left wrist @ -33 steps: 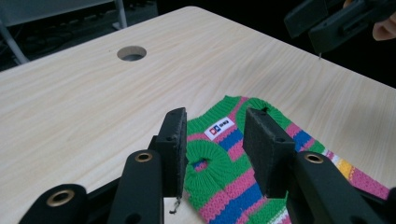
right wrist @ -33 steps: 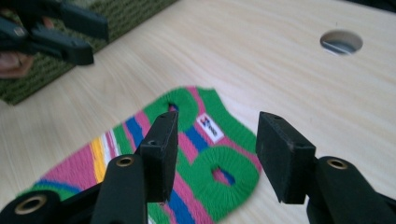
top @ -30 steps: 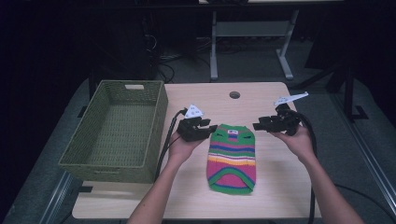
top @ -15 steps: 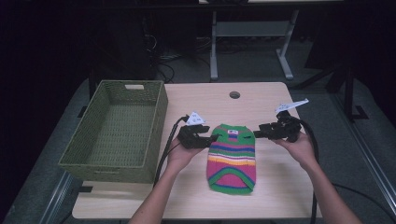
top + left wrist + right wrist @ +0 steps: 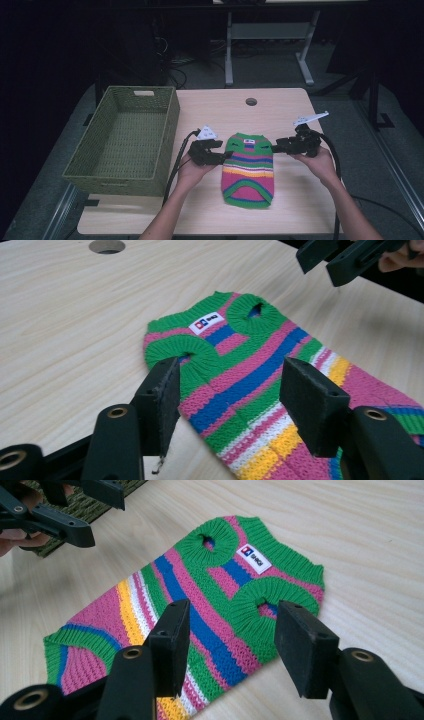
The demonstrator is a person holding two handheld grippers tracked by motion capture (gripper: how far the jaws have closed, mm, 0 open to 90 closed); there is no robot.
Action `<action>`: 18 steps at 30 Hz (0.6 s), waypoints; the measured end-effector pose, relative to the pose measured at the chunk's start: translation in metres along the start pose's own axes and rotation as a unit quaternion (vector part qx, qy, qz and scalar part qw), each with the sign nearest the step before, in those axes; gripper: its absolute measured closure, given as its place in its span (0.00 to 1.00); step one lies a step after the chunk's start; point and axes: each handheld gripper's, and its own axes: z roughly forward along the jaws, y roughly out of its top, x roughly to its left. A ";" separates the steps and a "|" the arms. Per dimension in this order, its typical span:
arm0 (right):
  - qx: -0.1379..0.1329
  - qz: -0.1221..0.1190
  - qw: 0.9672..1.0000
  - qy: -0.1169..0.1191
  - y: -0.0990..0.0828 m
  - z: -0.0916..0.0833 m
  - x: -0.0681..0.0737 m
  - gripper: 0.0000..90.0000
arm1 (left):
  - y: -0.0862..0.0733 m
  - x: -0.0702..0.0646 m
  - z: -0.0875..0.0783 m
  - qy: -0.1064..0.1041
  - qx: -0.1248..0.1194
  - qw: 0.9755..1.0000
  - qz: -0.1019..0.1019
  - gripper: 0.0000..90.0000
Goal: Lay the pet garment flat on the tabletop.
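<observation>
A small knitted sweater (image 5: 248, 169) lies flat on the pale wood-grain desk (image 5: 280, 107), its neck end toward the far edge. The knit is chunky and ribbed, striped in green, pink, blue, yellow and white, with 2 round green-edged armholes and a small white label (image 5: 206, 323) near the collar. To its left stands a rectangular woven basket (image 5: 125, 141) of olive-green weave with a handle slot in its far wall. A round cable hole (image 5: 251, 101) sits in the desk beyond the sweater.

The left gripper (image 5: 223, 154) is at the sweater's left shoulder. In the left gripper view its 2 black, flat-padded fingers (image 5: 162, 402) straddle the left armhole edge, spread apart with the knit between them but not pressed. The right gripper (image 5: 277, 146) is at the right shoulder; its fingers (image 5: 170, 642) also stand apart, released, over the other armhole without pinching it.

Compared with 1 second ago, both grippers have come inward and lower, from just beyond the collar corners to the sweater's shoulders. The left fingers have just been opening; the right ones have just closed slightly. The sweater lies where it did.
</observation>
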 end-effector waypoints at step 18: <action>-0.008 0.007 1.000 0.008 -0.018 -0.013 0.000 0.49 | -0.012 -0.012 -0.011 -0.005 0.003 1.000 -0.012 0.34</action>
